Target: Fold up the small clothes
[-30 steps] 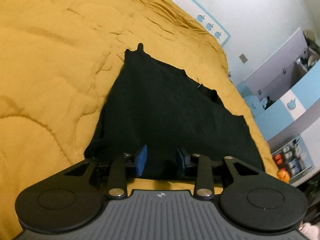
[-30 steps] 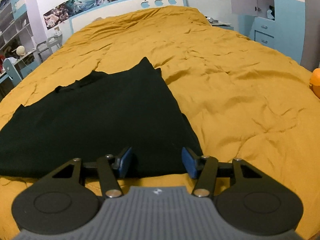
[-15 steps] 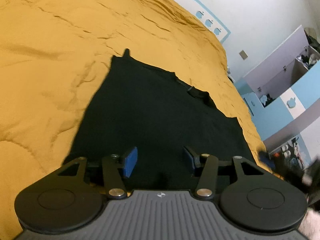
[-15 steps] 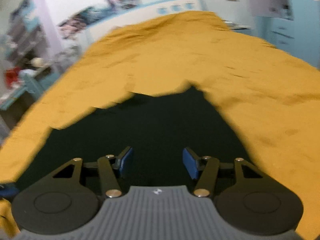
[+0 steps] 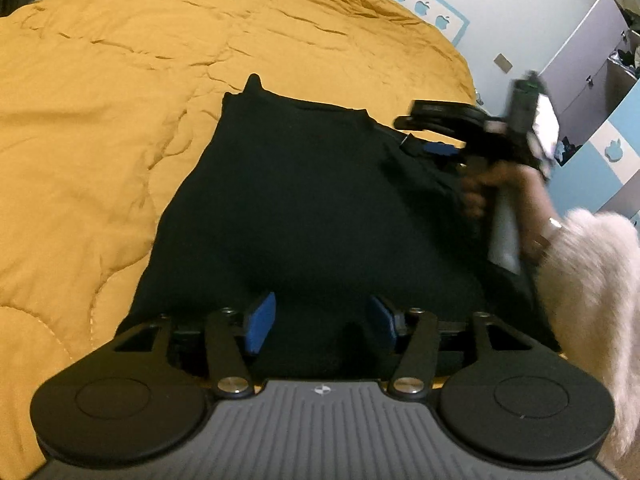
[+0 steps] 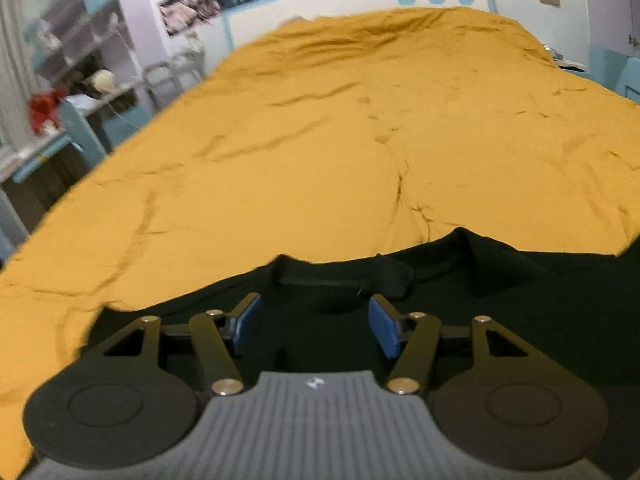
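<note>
A black garment [image 5: 304, 208] lies flat on the mustard-yellow bed cover [image 5: 100, 120]. My left gripper [image 5: 322, 320] is open and empty, low over the garment's near edge. My right gripper [image 6: 314, 322] is open and empty, over the garment [image 6: 520, 312] just short of its collar [image 6: 344, 278]. In the left wrist view the right gripper [image 5: 436, 136] shows blurred above the garment's far right part, held by a hand in a fluffy white sleeve [image 5: 592, 280].
The yellow cover [image 6: 320, 140] stretches far beyond the garment to a white and blue headboard [image 6: 420, 0]. Shelves and a desk [image 6: 72, 92] stand left of the bed. Blue and white cabinets [image 5: 600, 120] stand to the right.
My right gripper has swung from the garment's near right corner across to its collar side. My left gripper's jaws have spread wider and it has edged forward over the hem.
</note>
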Available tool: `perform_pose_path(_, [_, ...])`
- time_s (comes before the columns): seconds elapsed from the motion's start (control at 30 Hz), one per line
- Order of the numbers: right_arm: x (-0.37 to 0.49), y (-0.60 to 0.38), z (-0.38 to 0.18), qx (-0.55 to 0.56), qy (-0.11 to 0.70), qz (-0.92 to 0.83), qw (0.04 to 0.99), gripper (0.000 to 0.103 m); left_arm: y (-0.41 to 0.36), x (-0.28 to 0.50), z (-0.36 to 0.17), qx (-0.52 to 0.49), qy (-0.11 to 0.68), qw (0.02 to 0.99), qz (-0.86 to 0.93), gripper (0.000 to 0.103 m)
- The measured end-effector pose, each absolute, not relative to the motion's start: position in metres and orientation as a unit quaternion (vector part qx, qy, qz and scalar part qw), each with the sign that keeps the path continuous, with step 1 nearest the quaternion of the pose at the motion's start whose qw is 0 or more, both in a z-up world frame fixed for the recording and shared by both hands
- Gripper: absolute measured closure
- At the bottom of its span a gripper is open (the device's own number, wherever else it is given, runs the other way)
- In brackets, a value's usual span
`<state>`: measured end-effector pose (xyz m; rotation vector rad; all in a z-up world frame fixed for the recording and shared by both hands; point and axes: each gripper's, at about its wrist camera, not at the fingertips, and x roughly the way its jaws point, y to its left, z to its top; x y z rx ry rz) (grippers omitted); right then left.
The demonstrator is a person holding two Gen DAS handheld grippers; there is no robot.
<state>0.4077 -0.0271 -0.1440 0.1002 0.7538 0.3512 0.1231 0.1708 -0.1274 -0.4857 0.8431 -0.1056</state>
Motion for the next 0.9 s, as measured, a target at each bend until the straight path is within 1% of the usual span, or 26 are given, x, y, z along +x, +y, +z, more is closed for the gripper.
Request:
perform_pose_path(0.03, [0.415,-0.024,-0.15,0.048,0.371,0.158,0.914,0.045,0.17,0.123,-0.128,-0.232,0.405,0.883,-0.052,0.034])
perform_pose_path(0.13, [0.431,-0.019,-0.168,0.055,0.393,0.139,0.907,0.043,0.166,0.124,-0.128,-0.221,0.409,0.884,-0.057,0.03])
perform_pose_path(0.2, [0.434,-0.017,-0.176,0.059,0.403,0.127,0.904,0.041,0.165,0.125,-0.128,-0.214,0.409,0.885,-0.059,0.03])
perform_pose_path(0.3, [0.427,-0.01,-0.182,0.039,0.392,0.133,0.909,0.037,0.166,0.126,-0.129,-0.215,0.411,0.884,-0.06,0.03])
perform_pose_path(0.47, [0.411,-0.008,-0.179,0.02,0.387,0.15,0.91,0.036,0.164,0.125,-0.129,-0.21,0.411,0.885,-0.057,0.03])
perform_pose_path(0.6, [0.386,-0.017,-0.169,-0.004,0.389,0.179,0.904,0.036,0.162,0.125,-0.129,-0.206,0.411,0.886,-0.056,0.03])
perform_pose_path(0.9, [0.288,-0.049,-0.152,-0.017,0.439,0.227,0.869,0.035,0.165,0.122,-0.131,-0.209,0.406,0.887,-0.064,0.03])
